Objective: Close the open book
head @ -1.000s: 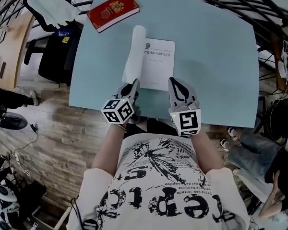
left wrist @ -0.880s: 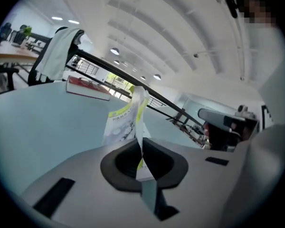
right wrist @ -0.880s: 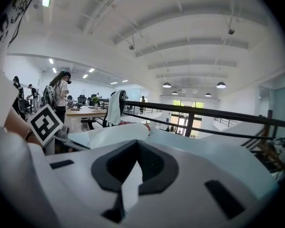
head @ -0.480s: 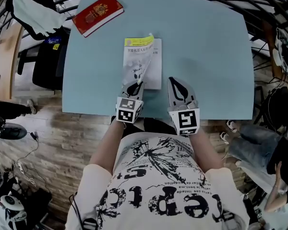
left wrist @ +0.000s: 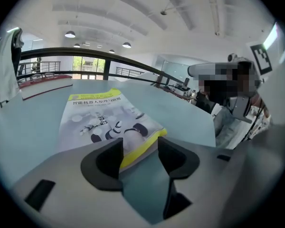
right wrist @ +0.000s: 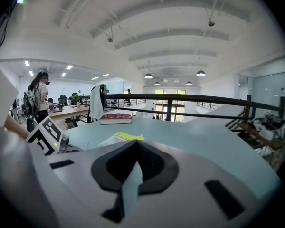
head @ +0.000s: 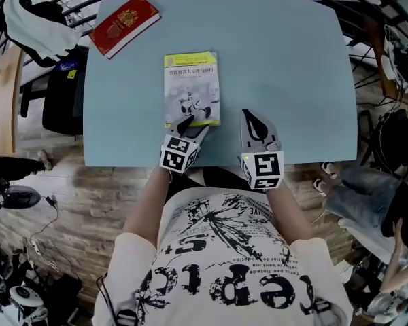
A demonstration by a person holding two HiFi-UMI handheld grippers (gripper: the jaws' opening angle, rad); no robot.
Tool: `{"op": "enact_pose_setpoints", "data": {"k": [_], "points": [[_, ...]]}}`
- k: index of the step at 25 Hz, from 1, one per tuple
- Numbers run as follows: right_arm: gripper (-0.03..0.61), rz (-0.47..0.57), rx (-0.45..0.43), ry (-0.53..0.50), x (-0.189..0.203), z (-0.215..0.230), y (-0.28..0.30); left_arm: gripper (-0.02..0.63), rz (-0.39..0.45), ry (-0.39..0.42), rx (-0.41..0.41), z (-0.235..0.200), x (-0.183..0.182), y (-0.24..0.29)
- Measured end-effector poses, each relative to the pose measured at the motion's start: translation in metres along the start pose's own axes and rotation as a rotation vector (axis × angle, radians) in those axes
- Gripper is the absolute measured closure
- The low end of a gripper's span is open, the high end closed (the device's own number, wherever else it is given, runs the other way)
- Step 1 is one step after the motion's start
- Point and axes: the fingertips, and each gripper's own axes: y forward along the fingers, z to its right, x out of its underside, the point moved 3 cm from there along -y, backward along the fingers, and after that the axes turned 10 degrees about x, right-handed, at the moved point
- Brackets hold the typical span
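Book [head: 192, 89] first: shut or not, and where?

Shut, front cover up, on the pale blue table [head: 292, 66]. It stretches away from the left gripper [head: 194, 126], whose fingers stand on either side of a yellow-edged near corner. Those jaws are opening and already well apart, with the pads clear of the cover.

Nothing gripped, then?

Nothing pressed. Whether that corner lies flat or rides slightly off the table, I cannot tell.

And the other one?

The right gripper [head: 250, 119] has its fingertips closed together with nothing in them. They are over bare table, just right of the book's near right corner and apart from it.

What is hidden or hard to make out?

In the head view the left fingers cover a bit of the book's near edge, and both grippers overlap the table's near edge. In the right gripper view that gripper's own body hides nearly all of the book. Only a yellow strip shows beyond its fingers. The cover print is too small to read, though a white robot figure shows below the yellow band.

Farther off?

A red book [head: 124, 25] lies closed, well beyond the left fingers and off to their left, near the table's far corner. Its gold emblem is unclear. Past that corner hangs a white garment [head: 37, 19], cut off by the frame.

Counts?

Two books, two grippers, one table, one garment.
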Motion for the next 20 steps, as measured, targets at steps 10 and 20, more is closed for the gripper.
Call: {"op": "enact_pose_setpoints", "data": {"k": [10, 20], "points": [[0.568, -0.035, 0.019, 0.065, -0.006, 0.003, -0.001, 0.377, 0.035, 0.03, 0.029, 0.013, -0.011, -0.015], [0.568, 0.069, -0.043, -0.012, -0.045, -0.017, -0.007, 0.571, 0.291, 0.103, -0.096, 0.014, -0.087, -0.078]]}}
